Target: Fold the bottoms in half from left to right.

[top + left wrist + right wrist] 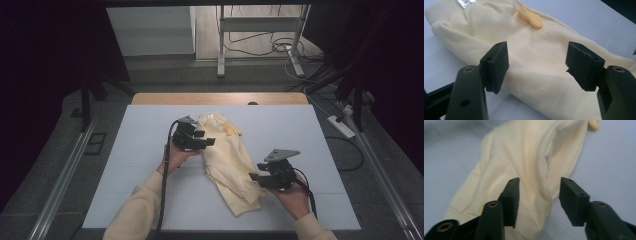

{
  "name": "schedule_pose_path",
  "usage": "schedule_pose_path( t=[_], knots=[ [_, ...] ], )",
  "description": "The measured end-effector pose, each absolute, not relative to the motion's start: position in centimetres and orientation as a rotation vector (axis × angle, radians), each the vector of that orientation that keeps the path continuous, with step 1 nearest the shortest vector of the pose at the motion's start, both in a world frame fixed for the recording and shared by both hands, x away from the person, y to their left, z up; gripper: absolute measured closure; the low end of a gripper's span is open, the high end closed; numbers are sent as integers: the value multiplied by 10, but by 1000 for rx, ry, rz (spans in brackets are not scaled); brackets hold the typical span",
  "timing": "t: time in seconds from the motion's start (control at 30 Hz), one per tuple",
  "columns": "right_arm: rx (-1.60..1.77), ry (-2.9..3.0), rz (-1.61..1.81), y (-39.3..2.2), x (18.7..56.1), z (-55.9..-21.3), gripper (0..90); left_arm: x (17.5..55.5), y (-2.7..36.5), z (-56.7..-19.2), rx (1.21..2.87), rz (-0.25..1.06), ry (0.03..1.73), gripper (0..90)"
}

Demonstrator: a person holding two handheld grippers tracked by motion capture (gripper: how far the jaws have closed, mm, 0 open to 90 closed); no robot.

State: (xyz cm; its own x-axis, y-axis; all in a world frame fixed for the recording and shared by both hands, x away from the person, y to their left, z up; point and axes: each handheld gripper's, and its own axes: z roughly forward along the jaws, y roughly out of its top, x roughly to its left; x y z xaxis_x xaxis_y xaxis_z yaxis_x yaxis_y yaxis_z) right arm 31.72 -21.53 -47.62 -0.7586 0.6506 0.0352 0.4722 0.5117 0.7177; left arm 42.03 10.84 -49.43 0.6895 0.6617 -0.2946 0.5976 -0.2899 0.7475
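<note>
On the pale blue-grey worktop [150, 165], seen from the high view, a cream-yellow knitted cotton garment [227, 160] lies crumpled on a diagonal, its ribbed neckband toward the far edge and its lower end toward the person. The left tool [204, 138] sits just beside the garment's upper left edge, its jaws apart and pointing across the cloth. The right tool [256, 178] sits at the garment's lower right edge, its jaws also apart over the fabric.

In the left gripper view, the left tool [537, 66] stands wide, with the garment [536, 57] spread beyond and between its two pads [496, 65]; neither pad presses on the cloth. A small white sewn-in label [466, 2] shows at the ribbed neckband, its print too small to read. A darker yellow rounded patch [531, 17] lies on the cloth farther off.

In the right gripper view, the right tool [539, 201] stands moderately wide, and a raised fold of the garment [529, 157] runs between the pads [512, 197], which hold nothing.
</note>
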Motion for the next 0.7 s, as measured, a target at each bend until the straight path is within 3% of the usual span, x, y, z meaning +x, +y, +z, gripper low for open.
schedule_pose_path(
  t=[0.33,0.7],
  knots=[
    [810,2607,1159,-194,305,-471,388,420,108,-494,1990,87,966,340],
    [736,2706,1106,-175,296,-482,393,420,107,-495,1996,83,964,337]
  ],
)
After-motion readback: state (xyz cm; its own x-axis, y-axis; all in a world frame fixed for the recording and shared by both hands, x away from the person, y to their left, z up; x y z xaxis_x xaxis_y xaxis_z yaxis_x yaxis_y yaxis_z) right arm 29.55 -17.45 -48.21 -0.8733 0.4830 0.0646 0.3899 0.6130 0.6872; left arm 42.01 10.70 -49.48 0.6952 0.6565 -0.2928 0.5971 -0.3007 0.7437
